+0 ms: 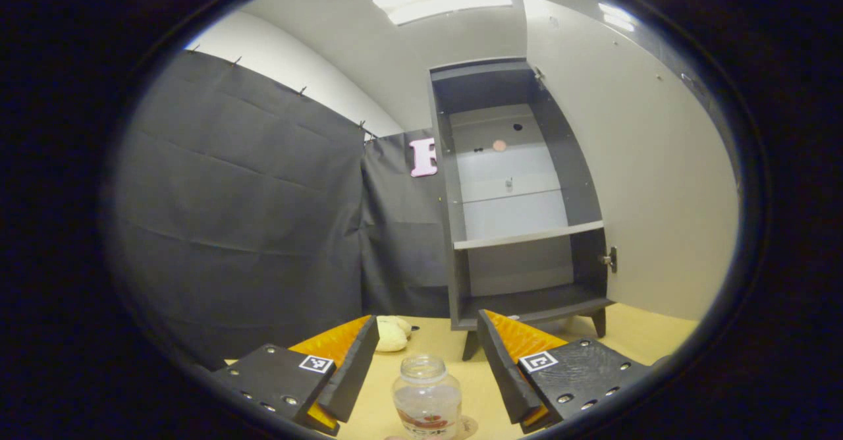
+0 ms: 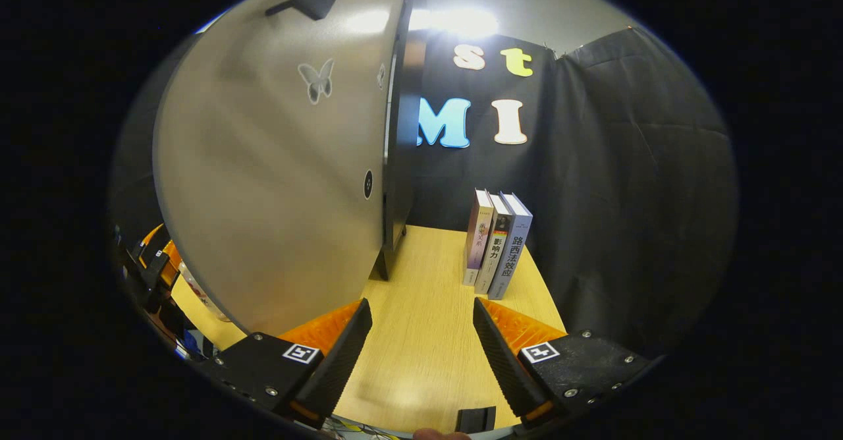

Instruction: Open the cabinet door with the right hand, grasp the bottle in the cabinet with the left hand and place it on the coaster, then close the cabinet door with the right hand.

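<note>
While the cabinet (image 1: 520,229) stands open beyond the fingertips, shelves bare, a clear lidless bottle (image 1: 427,397) is seen on the coaster (image 1: 469,425) between the left gripper (image 1: 428,371)'s released fingers. The right gripper (image 2: 421,354) is spread, ungrasping, door (image 2: 276,183) ahead-left.

Clear glass bottle (image 1: 427,397) stands upright on the coaster (image 1: 469,425); grey cabinet (image 1: 520,196) door (image 1: 632,163) wide open.

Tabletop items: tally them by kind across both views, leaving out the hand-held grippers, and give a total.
Cabinet: 1
Bottle: 1
Coaster: 1
Pale soft object: 1
Books: 3
Total: 7
</note>
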